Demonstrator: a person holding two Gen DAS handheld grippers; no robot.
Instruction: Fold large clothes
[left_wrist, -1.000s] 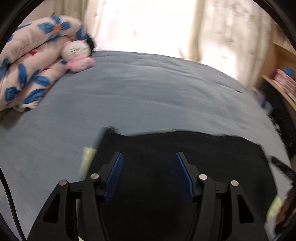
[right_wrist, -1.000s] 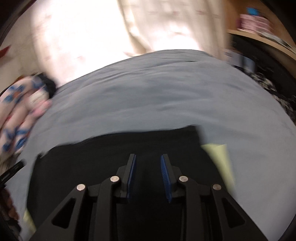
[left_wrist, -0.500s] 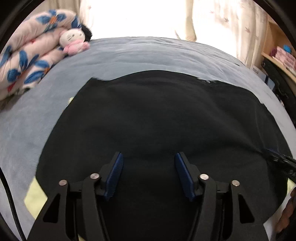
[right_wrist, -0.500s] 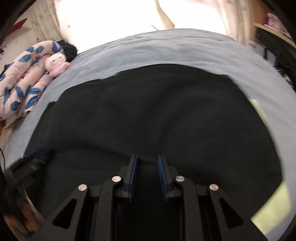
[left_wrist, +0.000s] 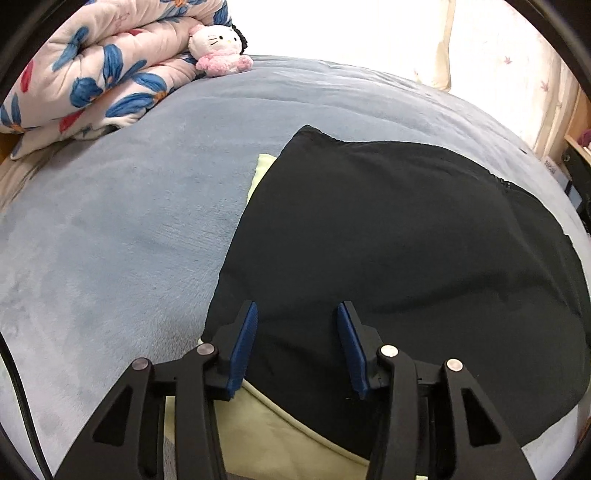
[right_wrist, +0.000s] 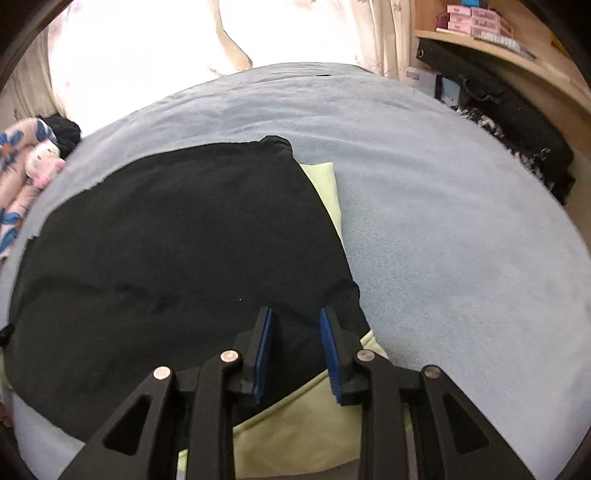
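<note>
Both tongs, left closing, right reopening, hover part-open and empty over the black garment, folded flat across the bed.

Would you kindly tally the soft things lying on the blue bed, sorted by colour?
Black: 1, the black garment
Pale yellow-green: 1, the yellow-green cloth under it
Floral pink and blue: 1, the quilt
White and pink: 1, the plush toy
Total: 4
</note>
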